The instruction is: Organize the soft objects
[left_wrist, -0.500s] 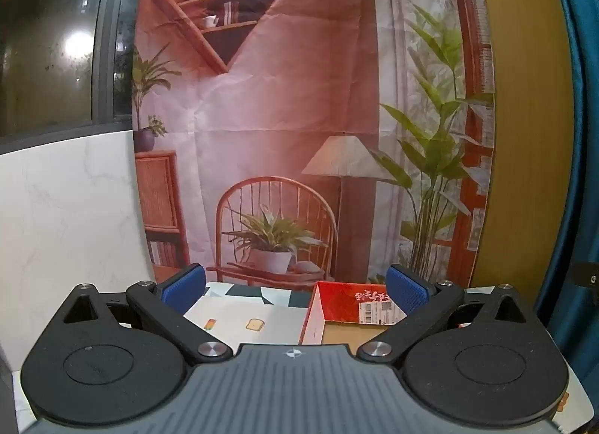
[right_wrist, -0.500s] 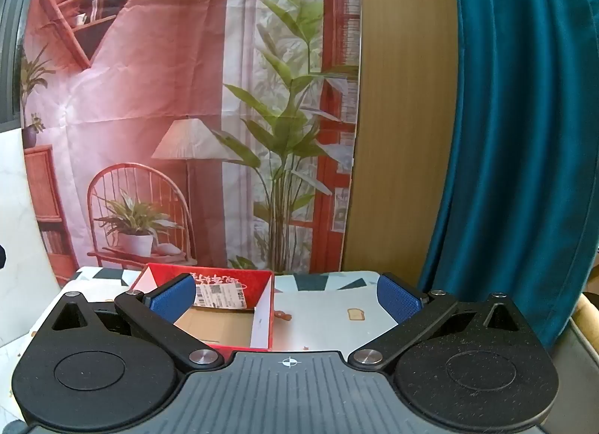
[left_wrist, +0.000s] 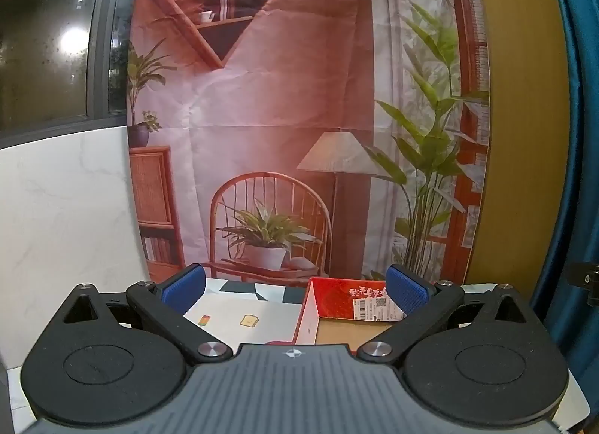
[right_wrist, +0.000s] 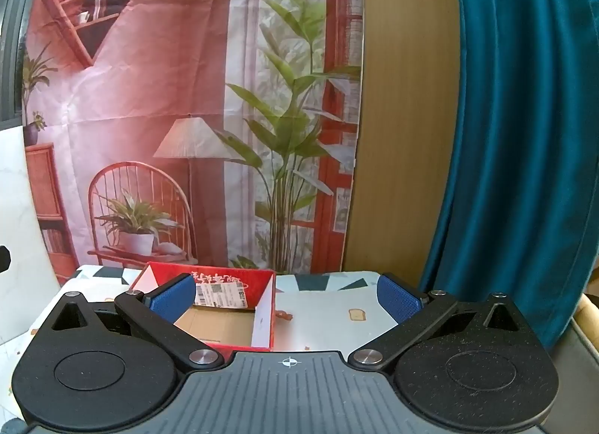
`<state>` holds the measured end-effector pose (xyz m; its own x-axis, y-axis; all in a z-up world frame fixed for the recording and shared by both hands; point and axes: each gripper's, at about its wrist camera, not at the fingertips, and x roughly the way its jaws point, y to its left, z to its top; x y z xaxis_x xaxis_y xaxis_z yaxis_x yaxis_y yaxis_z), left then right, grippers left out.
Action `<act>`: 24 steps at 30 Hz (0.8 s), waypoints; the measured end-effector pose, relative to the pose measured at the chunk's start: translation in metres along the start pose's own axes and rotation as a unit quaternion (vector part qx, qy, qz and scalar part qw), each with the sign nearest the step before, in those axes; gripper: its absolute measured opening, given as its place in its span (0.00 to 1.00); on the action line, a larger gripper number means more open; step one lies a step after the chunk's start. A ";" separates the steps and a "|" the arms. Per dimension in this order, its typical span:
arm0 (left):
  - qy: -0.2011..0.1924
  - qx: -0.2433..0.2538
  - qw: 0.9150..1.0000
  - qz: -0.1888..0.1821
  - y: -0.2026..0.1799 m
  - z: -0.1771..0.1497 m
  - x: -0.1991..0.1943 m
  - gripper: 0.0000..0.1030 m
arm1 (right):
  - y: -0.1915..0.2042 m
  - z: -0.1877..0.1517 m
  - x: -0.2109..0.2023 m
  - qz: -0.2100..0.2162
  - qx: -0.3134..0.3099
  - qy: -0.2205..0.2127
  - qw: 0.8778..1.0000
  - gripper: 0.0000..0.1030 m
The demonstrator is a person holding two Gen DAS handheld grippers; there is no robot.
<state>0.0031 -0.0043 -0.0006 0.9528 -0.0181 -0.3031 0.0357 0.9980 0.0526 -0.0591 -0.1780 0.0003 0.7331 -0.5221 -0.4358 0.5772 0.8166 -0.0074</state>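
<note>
A red cardboard box (left_wrist: pixel 329 295) with a brown floor and a white shipping label stands open on a table covered by a patterned cloth (left_wrist: pixel 232 312). In the left wrist view it lies ahead and to the right, behind my left gripper (left_wrist: pixel 295 290), which is open with nothing between its blue pads. In the right wrist view the same red box (right_wrist: pixel 239 280) sits ahead and to the left, and my right gripper (right_wrist: pixel 286 295) is open and holds nothing. The box looks bare inside. A small brown thing (right_wrist: pixel 283 315) lies on the cloth right of the box. No soft objects show clearly.
A printed backdrop (left_wrist: pixel 284 116) of a room with a chair, lamp and plants hangs behind the table. A white marble-look wall (left_wrist: pixel 63 217) and dark window lie left. A wooden panel (right_wrist: pixel 404 116) and teal curtain (right_wrist: pixel 524 134) stand right.
</note>
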 end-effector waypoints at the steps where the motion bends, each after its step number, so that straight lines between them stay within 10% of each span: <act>1: 0.000 0.000 1.000 0.001 -0.001 0.000 0.000 1.00 | 0.000 0.000 0.000 0.000 0.000 0.000 1.000 1.00; 24: -0.004 -0.001 1.000 0.004 0.004 0.000 0.000 1.00 | -0.001 0.001 0.001 0.000 0.001 0.002 1.000 1.00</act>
<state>0.0029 -0.0001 -0.0008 0.9556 -0.0098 -0.2946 0.0265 0.9983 0.0528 -0.0588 -0.1796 0.0013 0.7321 -0.5212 -0.4386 0.5777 0.8162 -0.0057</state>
